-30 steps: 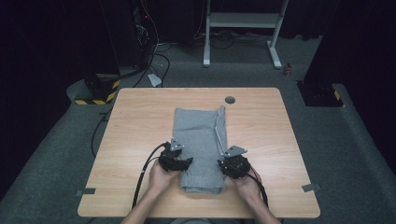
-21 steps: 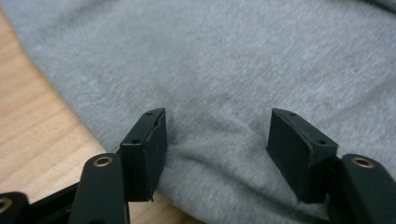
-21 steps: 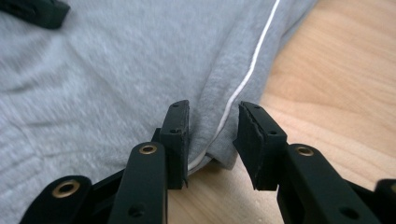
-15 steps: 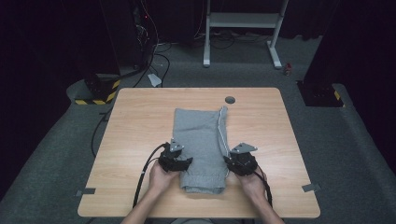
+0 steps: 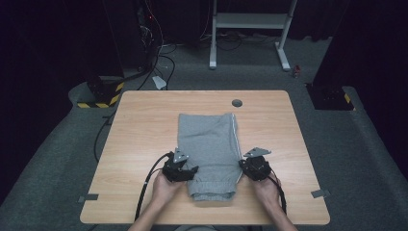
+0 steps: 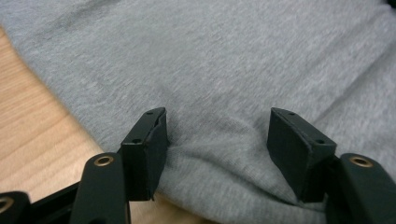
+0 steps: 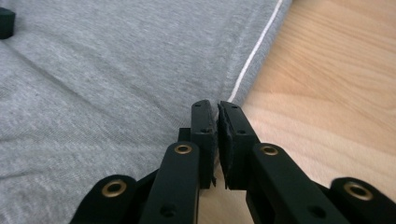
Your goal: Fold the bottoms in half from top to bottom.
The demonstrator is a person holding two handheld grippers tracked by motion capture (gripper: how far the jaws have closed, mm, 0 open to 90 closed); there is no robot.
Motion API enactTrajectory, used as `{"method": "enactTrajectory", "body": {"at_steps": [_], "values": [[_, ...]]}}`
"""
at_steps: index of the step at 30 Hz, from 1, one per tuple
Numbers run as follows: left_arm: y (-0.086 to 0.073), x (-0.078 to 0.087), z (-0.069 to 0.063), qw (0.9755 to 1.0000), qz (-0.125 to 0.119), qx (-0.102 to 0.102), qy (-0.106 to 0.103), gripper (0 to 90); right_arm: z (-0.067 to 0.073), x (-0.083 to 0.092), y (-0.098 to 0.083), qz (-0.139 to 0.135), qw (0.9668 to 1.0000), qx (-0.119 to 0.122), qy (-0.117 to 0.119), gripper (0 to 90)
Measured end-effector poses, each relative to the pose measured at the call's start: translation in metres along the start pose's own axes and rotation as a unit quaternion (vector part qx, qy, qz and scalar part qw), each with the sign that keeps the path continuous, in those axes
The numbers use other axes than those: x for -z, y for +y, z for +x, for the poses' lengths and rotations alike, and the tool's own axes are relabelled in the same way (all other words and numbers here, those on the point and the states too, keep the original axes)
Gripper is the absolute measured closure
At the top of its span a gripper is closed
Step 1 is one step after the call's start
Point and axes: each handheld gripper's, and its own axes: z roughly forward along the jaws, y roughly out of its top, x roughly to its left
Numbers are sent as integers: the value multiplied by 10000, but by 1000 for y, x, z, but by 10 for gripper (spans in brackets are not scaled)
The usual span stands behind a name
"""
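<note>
Flanking one folded grey garment [image 5: 210, 149]: left gripper [image 6: 217, 140] agape astride cloth, right gripper [image 7: 217, 122] just pinched onto its edge.

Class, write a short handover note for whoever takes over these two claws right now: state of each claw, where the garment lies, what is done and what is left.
Left claw: open, jaws astride the left edge of the grey shorts, cloth between them, not yet pinched.
Right claw: jaws have just been closing, now nearly together at the right edge by the white stripe; whether cloth is caught cannot be told.
Shorts lie flat, folded lengthwise, mid-table, waistband nearest the person.
Done: both claws placed at the edges.
Left: probably close the left claw, confirm the right grip, then fold.
</note>
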Motion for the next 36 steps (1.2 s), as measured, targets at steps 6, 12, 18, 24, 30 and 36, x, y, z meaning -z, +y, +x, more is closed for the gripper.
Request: {"method": "enactTrajectory", "body": {"at_steps": [6, 12, 18, 24, 30, 36], "values": [[17, -2, 8, 9999, -69, 128, 30, 408, 3, 4, 14, -350, 9993, 68, -107, 688], [19, -16, 13, 9997, 97, 197, 68, 385, 3, -23, 21, -107, 9999, 81, 90, 687], [4, -3, 2, 10000, 42, 37, 36, 394, 0, -12, 0, -117, 9996, 242, -5, 682], [-3, 10, -12, 9999, 62, -89, -62, 419, 12, 8, -15, 17, 9987, 507, 102, 677], [25, 3, -7, 9996, -149, -194, 162, 411, 0, 7, 13, -542, 9984, 154, 57, 660], [29, -21, 3, 9995, 232, -50, 203, 399, -3, -28, 28, -122, 9997, 203, 15, 635]]}}
